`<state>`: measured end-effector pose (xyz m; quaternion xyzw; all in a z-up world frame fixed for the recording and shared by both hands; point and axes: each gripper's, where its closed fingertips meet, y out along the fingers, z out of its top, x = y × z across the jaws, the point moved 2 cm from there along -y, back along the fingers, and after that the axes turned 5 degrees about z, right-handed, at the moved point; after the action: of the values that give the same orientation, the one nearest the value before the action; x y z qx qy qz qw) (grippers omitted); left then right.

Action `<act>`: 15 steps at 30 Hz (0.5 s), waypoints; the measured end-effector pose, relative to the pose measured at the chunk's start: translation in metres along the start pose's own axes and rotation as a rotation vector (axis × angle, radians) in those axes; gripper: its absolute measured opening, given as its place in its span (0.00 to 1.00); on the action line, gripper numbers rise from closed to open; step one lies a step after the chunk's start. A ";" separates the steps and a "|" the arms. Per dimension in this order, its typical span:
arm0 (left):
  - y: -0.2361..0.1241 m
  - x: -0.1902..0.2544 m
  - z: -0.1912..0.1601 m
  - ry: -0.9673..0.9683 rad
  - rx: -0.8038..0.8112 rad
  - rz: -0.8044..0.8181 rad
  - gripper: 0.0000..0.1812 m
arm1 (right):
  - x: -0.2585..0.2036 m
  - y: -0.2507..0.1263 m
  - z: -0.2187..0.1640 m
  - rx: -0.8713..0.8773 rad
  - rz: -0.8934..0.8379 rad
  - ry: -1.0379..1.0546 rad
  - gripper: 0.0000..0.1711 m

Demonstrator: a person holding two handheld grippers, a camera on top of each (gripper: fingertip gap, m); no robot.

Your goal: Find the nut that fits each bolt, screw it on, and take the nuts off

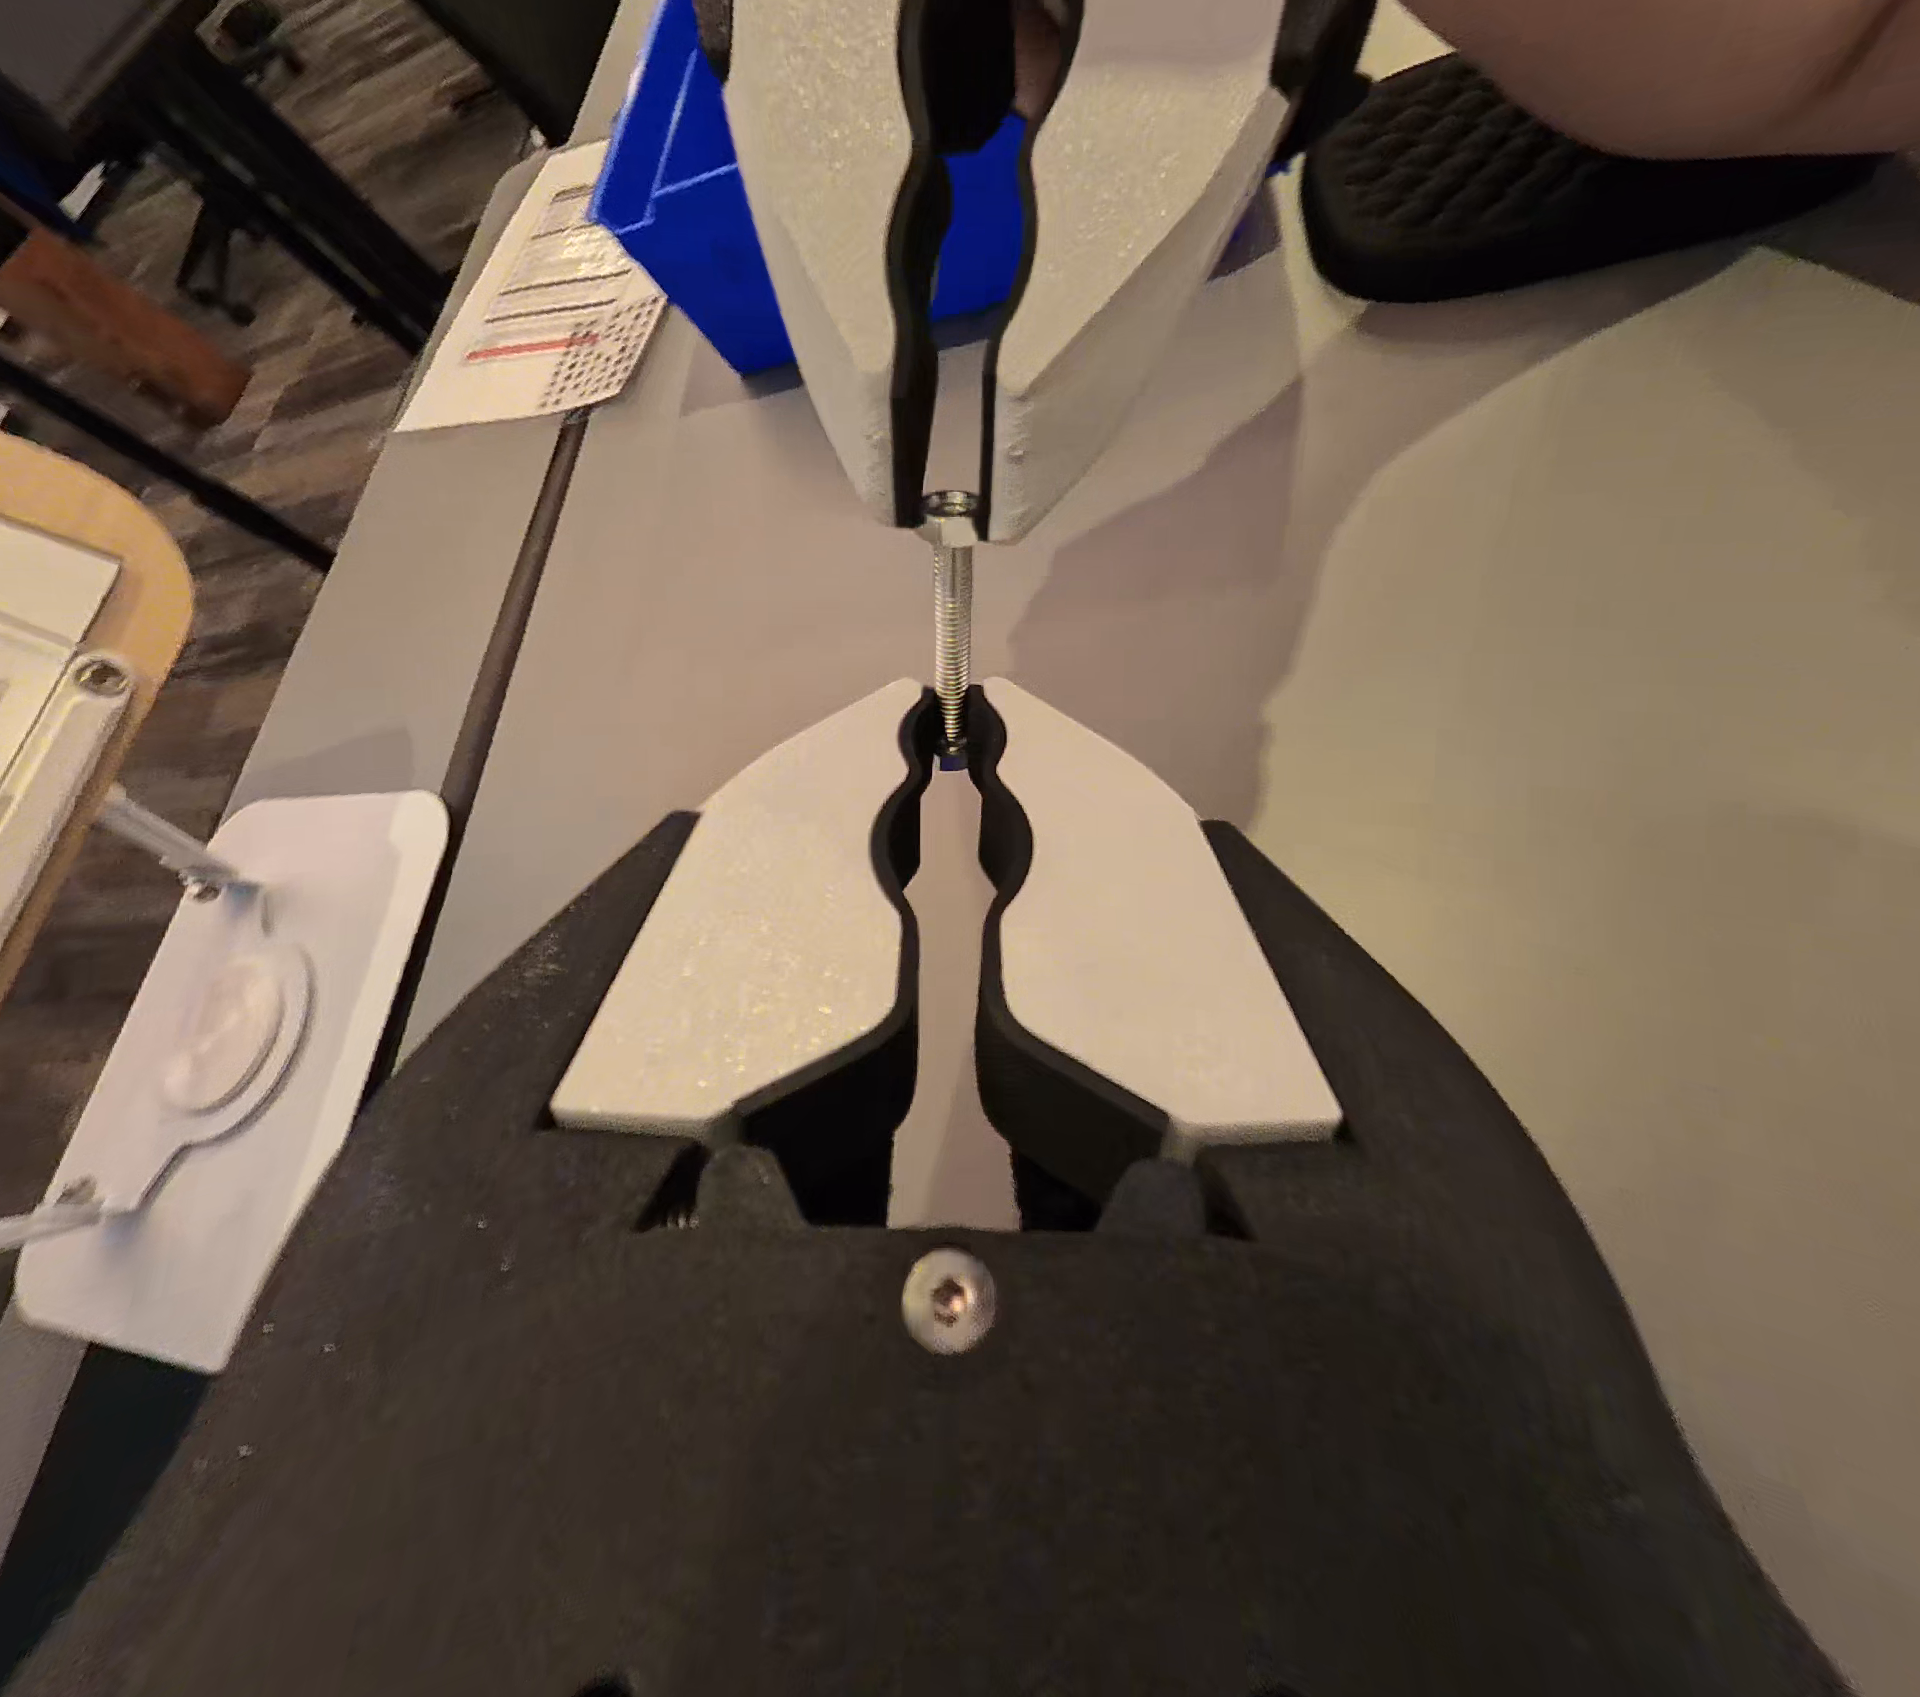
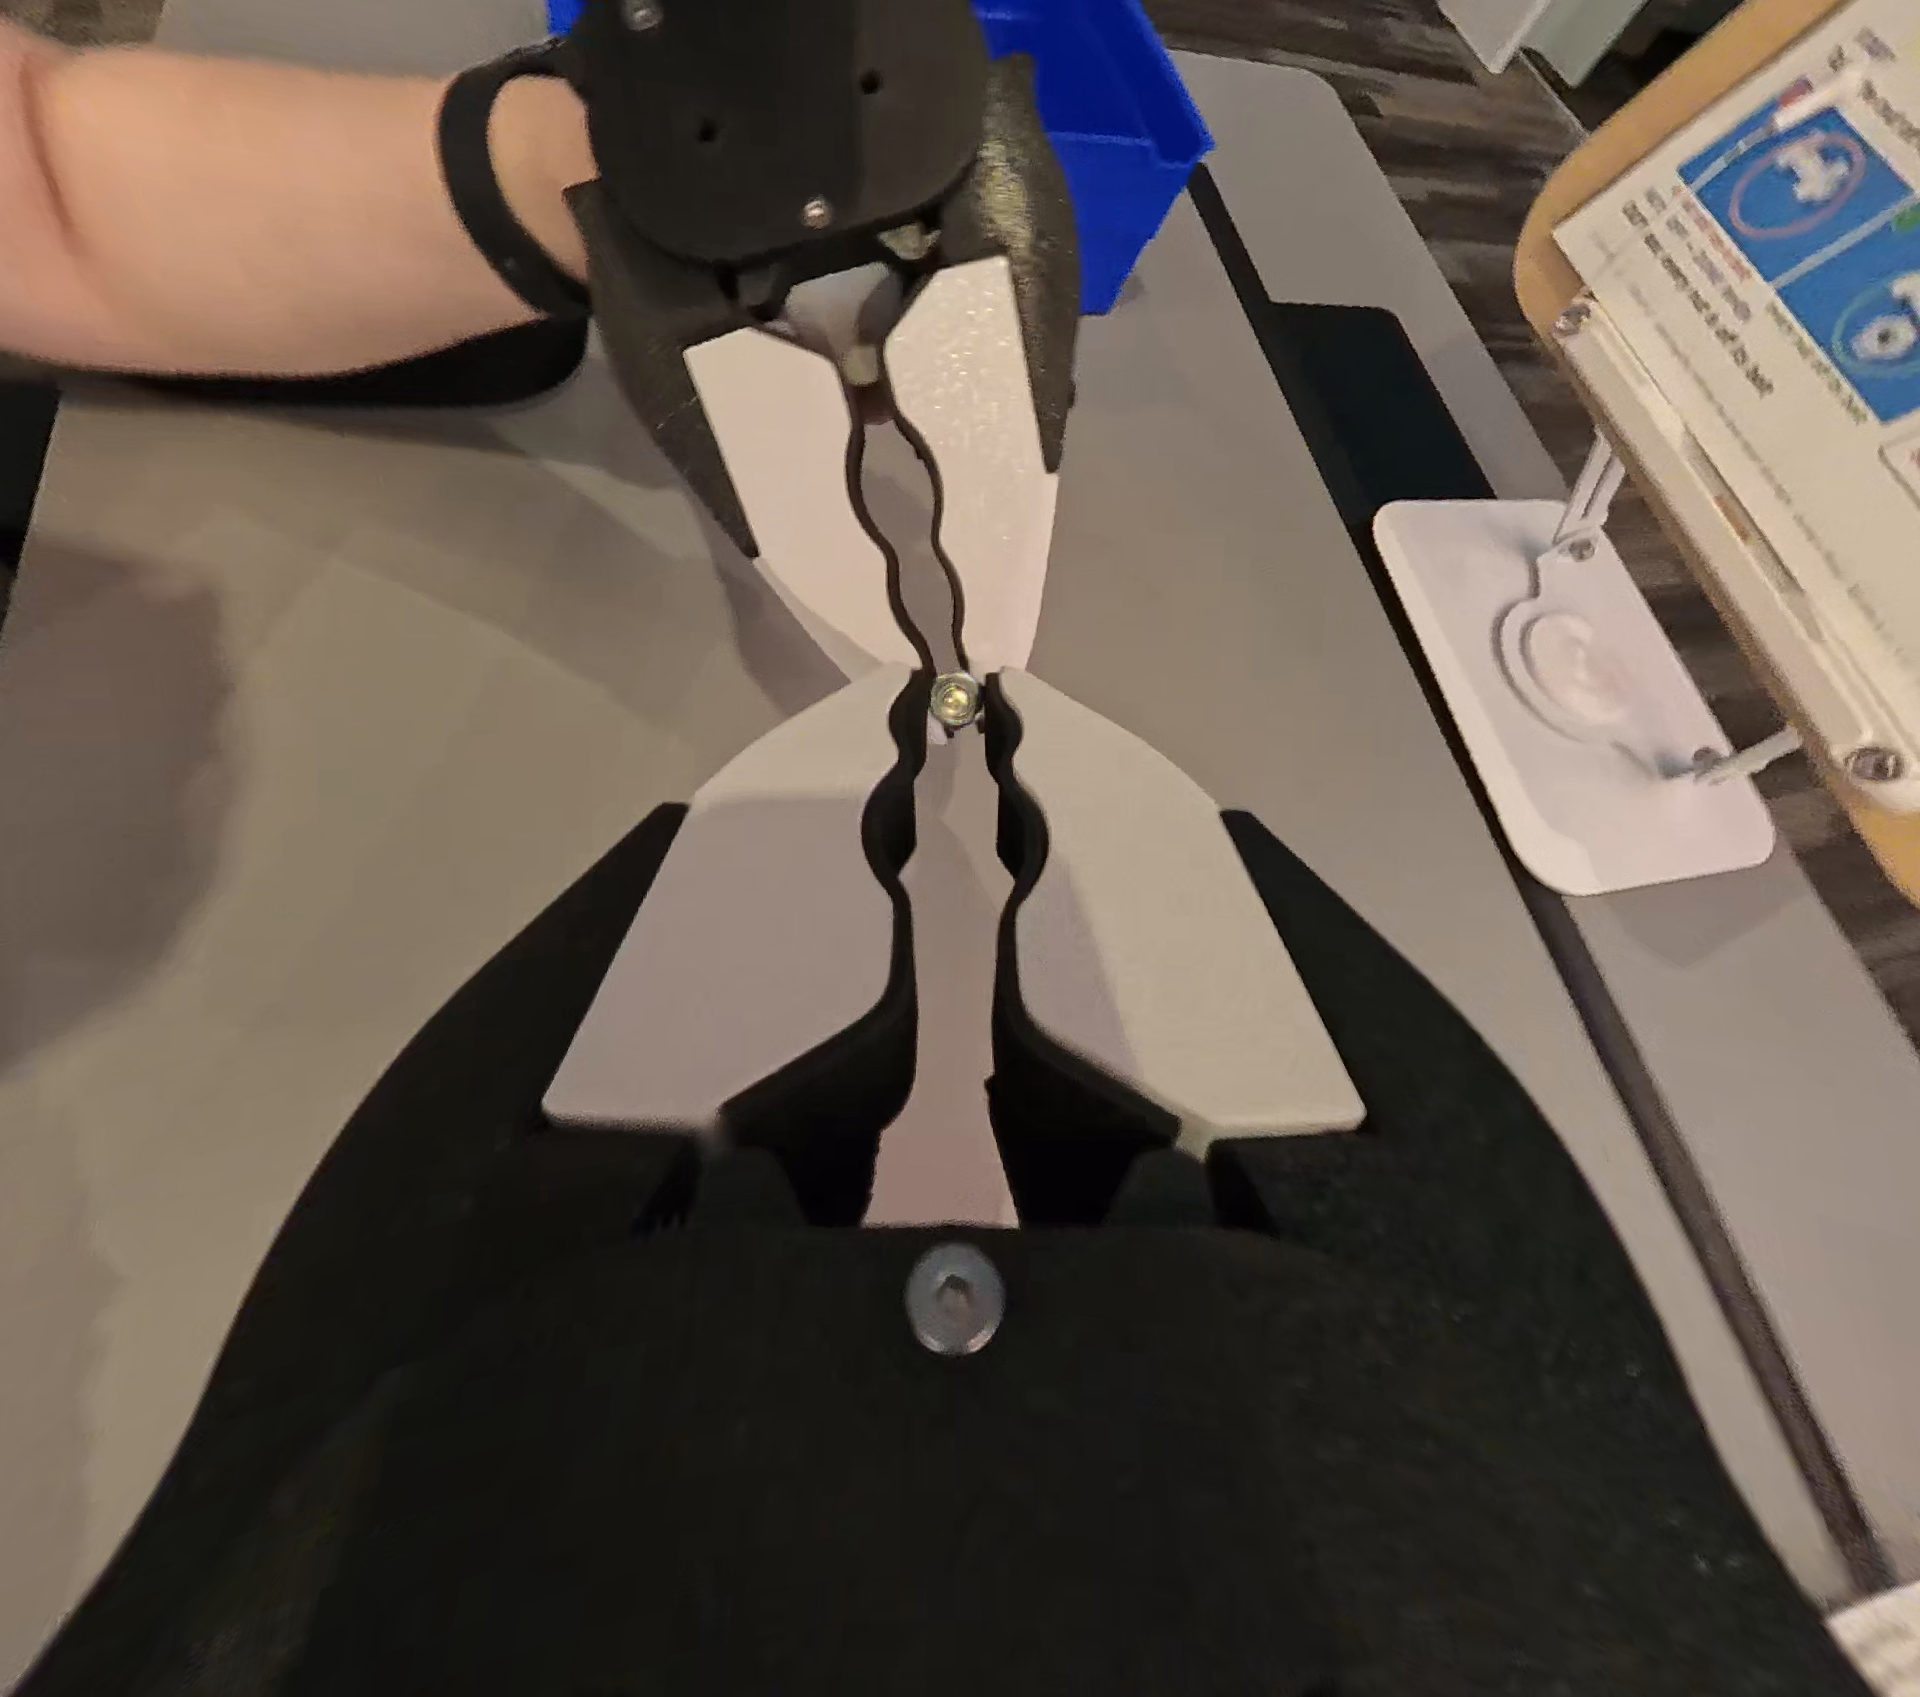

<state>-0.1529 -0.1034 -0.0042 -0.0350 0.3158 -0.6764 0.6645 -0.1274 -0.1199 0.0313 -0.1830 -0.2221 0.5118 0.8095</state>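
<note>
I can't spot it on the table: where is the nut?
The small silver hex nut sits on the bolt's far end, pinched by the right tool, mid-air.

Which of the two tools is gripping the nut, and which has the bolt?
The right tool grips the nut at its fingertips, coming in from across the table. The left tool is shut on the threaded bolt shaft instead.

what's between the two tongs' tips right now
In the left wrist view, only the bolt's bare threaded shaft spans from the left tongs to the nut in the right tongs.
</note>
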 end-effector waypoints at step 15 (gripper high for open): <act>-0.001 -0.014 -0.003 -0.039 -0.059 0.102 0.03 | 0.015 0.006 0.000 0.048 -0.120 0.279 0.06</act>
<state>-0.1534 -0.0896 -0.0012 -0.0515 0.3240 -0.6312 0.7028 -0.1263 -0.1039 0.0309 -0.2195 -0.1056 0.4372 0.8657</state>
